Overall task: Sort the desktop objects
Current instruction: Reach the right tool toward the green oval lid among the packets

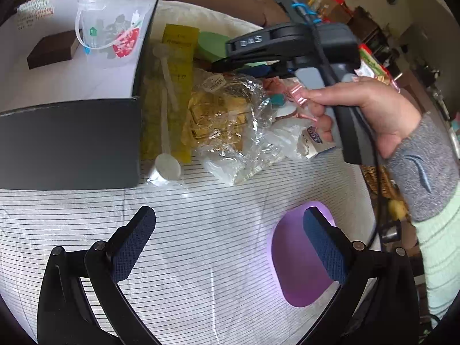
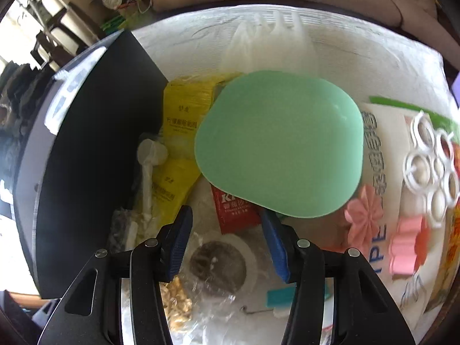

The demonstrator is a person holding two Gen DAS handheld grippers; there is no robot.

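I am seeing a smooth, rounded-square green dish (image 2: 279, 143) lying on the heap of crinkly wrappers beside the matte black box (image 1: 69, 141). My right gripper (image 2: 227, 244) is pointing steeply down with its jaws half apart, and whether they pinch the dish's near rim I cannot tell. My left gripper (image 1: 230, 244) is hanging fully spread and empty over the ribbed cloth (image 1: 201, 189).

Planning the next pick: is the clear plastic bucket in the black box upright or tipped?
Upright: the clear bucket stands on the box's white floor, rim on top, handle hanging down its side.
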